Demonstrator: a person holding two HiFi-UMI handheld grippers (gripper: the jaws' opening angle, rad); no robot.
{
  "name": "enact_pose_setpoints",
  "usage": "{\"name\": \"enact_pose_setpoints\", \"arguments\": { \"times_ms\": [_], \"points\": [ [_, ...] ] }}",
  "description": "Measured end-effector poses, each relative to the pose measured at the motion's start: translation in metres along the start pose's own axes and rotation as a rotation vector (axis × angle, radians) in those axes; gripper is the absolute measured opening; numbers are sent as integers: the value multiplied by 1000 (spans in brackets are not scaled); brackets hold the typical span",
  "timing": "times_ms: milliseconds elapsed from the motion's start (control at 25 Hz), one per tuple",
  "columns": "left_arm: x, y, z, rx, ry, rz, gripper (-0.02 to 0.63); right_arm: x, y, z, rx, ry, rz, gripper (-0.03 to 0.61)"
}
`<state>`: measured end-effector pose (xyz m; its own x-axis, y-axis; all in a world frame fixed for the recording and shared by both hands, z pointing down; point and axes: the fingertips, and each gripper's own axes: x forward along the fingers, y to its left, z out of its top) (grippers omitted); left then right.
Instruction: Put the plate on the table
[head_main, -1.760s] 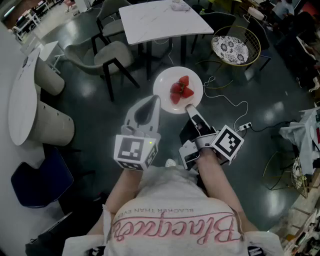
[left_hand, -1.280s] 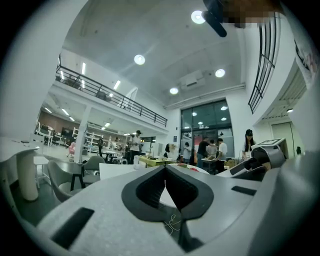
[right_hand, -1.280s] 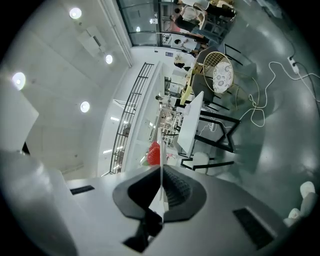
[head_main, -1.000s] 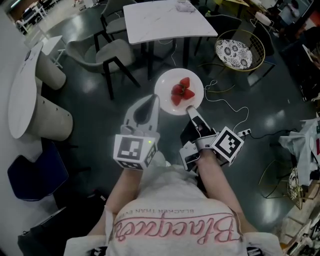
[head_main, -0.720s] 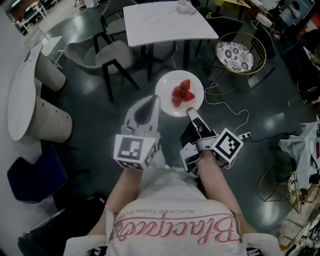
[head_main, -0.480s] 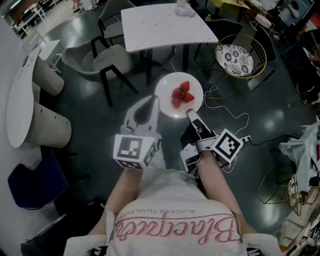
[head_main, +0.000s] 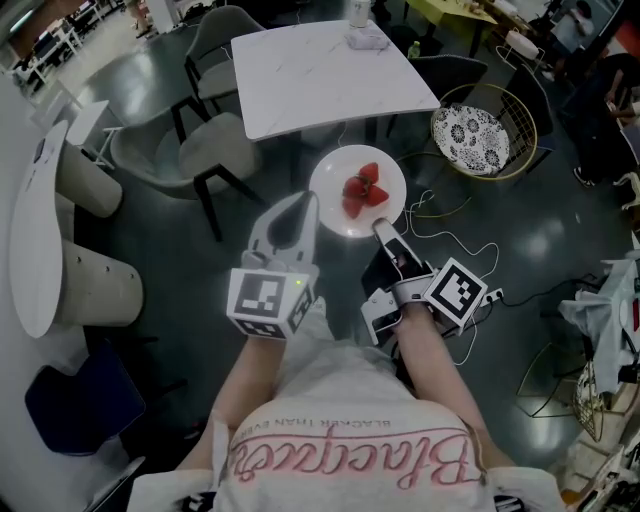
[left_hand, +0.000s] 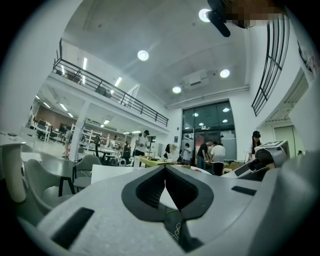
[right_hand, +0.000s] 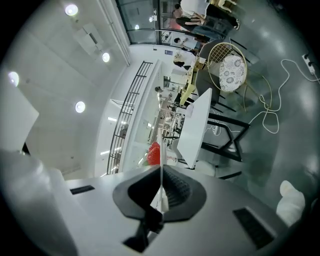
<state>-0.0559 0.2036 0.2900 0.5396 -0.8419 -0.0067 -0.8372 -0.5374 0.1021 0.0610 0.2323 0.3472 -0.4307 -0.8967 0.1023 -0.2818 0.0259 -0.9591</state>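
— While your left gripper (head_main: 303, 200) rides nearest you with its jaws together on nothing, all the carrying falls to the right gripper (head_main: 378, 224), which is clamped on the near rim of the plate (head_main: 335, 178).

— You hold it by one edge only, so the rest hangs out ahead of your jaws. It looks stiff and glazed, so I judge it slippery at the pads and breakable if dropped. It is probably not heavy, but it has leverage against that single pinch.

— You could take a deeper bite on the rim. The free left gripper under the far side would steady it.

— You also carry strawberries (head_main: 362, 187) loose in the middle. Tip the plate and I expect them to roll.

— You have it face up and about level. Your right gripper view shows it edge-on, a thin line between the jaws. Being round, it has no long axis. It simply reaches from your grip towards the table (head_main: 330, 75).

— You have it over the floor, short of the table's near edge, with a cable (head_main: 440, 215) lying below to the right.

— You have a chair (head_main: 215, 150) at the left of the table, and something small sits at the far edge of the tabletop. The near part is bare.
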Motion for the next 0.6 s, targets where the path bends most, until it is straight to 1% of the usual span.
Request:
{"name": "enact_pose_setpoints", "arguments": {
  "times_ms": [80,120,360,600],
  "points": [
    [28,25,4,-2,5,-7,5,36,3,11,1,-4,-1,9],
    [35,32,4,-1,5,-9,5,45,4,13,0,-5,0,9],
    [37,31,0,20,-6,-18,5,47,-3,15,-8,-16,15,9],
    [74,66,0,12,4,-29,5,92,-4,27,-9,-24,-2,9]
  ]
}}
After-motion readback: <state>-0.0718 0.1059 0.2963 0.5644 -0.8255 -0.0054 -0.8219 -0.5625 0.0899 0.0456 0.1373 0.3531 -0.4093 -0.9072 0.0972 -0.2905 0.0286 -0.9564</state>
